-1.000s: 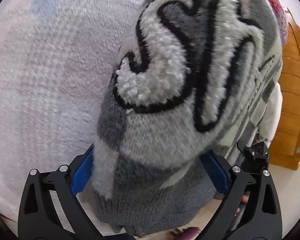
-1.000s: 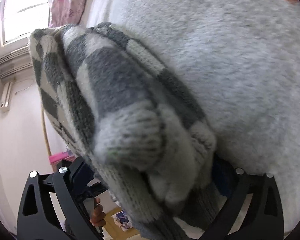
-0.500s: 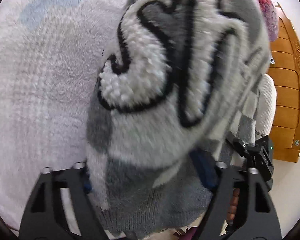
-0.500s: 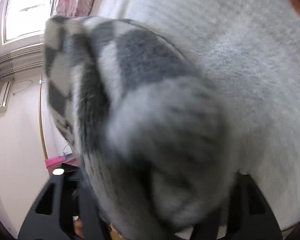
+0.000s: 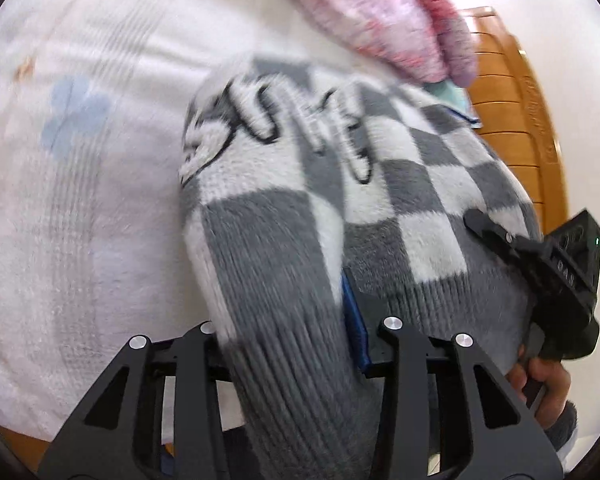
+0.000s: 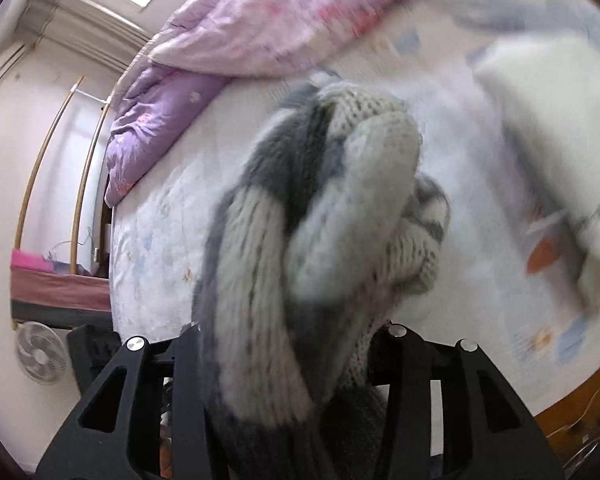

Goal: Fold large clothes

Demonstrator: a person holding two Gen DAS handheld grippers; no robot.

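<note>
A grey-and-white checkered knit sweater (image 5: 380, 184) with fuzzy white lettering lies across the bed. My left gripper (image 5: 288, 320) is shut on its ribbed hem, which bunches between the fingers. My right gripper (image 6: 296, 320) is shut on another thick fold of the same sweater (image 6: 320, 208), held above the bed. The right gripper also shows in the left wrist view (image 5: 548, 276), at the sweater's right edge, with a hand on it. Most of both finger pairs is hidden by knit.
A white fleecy bed cover (image 5: 80, 200) with pale prints lies under the sweater. A pink-purple quilt (image 6: 260, 28) is heaped at the far side. A wooden bed frame (image 5: 516, 112) runs on the right. A white folded item (image 6: 548, 120) lies on the bed. A fan (image 6: 40, 356) stands on the floor.
Both grippers have swung the sweater out over the bed; more of it now lies spread flat, and both views have pulled back, showing the quilt and room.
</note>
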